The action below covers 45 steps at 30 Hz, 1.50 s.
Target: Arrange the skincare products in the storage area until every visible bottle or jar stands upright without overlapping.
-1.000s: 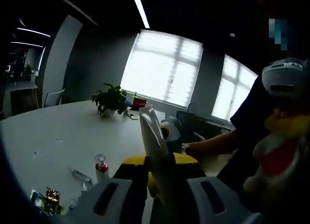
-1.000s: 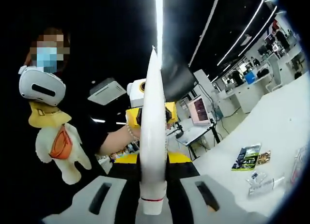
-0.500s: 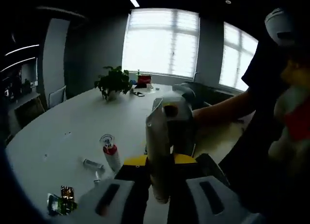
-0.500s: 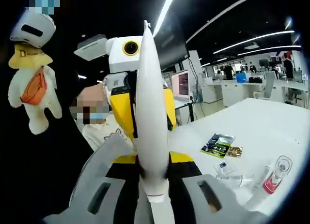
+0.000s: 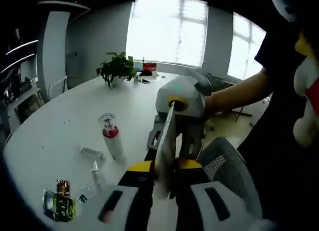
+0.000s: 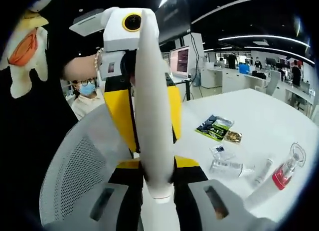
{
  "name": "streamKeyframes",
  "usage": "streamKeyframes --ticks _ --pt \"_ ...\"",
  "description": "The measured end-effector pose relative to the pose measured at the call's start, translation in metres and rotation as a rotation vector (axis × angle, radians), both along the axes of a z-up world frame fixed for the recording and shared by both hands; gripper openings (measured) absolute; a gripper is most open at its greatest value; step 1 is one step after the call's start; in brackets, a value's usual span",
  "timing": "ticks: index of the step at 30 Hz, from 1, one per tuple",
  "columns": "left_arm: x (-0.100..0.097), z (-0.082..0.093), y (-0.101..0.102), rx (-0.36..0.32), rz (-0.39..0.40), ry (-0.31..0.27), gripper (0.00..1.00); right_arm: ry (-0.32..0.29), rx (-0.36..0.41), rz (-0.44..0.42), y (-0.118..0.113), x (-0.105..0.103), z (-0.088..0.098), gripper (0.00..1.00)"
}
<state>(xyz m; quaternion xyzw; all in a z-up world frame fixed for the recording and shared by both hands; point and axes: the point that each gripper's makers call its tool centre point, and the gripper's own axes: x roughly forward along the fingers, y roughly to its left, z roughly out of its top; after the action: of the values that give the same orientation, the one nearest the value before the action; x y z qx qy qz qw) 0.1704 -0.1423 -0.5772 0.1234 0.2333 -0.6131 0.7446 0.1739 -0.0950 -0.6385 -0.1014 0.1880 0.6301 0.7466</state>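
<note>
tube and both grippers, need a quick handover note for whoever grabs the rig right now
Left gripper: shut on one end of the white tube.
Right gripper: shut on the other end, so the tube is held in the air between both, beside the table.
On the table: pump bottle with a red collar, standing; a clear vial and a thin tube lying flat; sachets near the edge.
Done: only the pump bottle stands.
Left: stand the white tube on the table, then right the vial and the thin tube, spaced apart.
</note>
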Motion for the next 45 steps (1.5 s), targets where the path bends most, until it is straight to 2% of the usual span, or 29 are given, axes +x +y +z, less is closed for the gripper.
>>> streamKeyframes --ticks 7,15,27,31,34,35,40,45 --pt "0.008 -0.036 0.007 0.051 0.002 0.023 0.14 -0.004 -0.075 -0.016 0.003 0.004 -0.031 0.22" --pt "0.013 -0.059 0.011 0.082 -0.006 0.032 0.14 -0.031 -0.148 -0.008 0.000 0.009 -0.054 0.22" --pt "0.015 -0.077 0.012 0.130 -0.034 0.021 0.14 -0.036 -0.201 0.014 -0.004 0.009 -0.070 0.22" --pt "0.017 -0.077 0.012 0.126 -0.031 0.017 0.14 -0.023 -0.177 -0.005 -0.005 0.012 -0.069 0.22" --pt "0.019 -0.077 0.010 0.137 -0.044 -0.013 0.14 -0.015 -0.163 -0.016 -0.004 0.014 -0.068 0.23" --pt "0.021 -0.079 0.011 0.155 -0.061 -0.045 0.14 -0.011 -0.159 -0.023 -0.005 0.015 -0.068 0.23" --pt "0.026 -0.078 0.007 0.173 -0.093 -0.110 0.13 -0.006 -0.165 -0.047 -0.008 0.021 -0.068 0.24" --pt "0.030 -0.075 0.002 0.177 -0.111 -0.153 0.13 -0.004 -0.166 -0.089 -0.014 0.031 -0.069 0.25"
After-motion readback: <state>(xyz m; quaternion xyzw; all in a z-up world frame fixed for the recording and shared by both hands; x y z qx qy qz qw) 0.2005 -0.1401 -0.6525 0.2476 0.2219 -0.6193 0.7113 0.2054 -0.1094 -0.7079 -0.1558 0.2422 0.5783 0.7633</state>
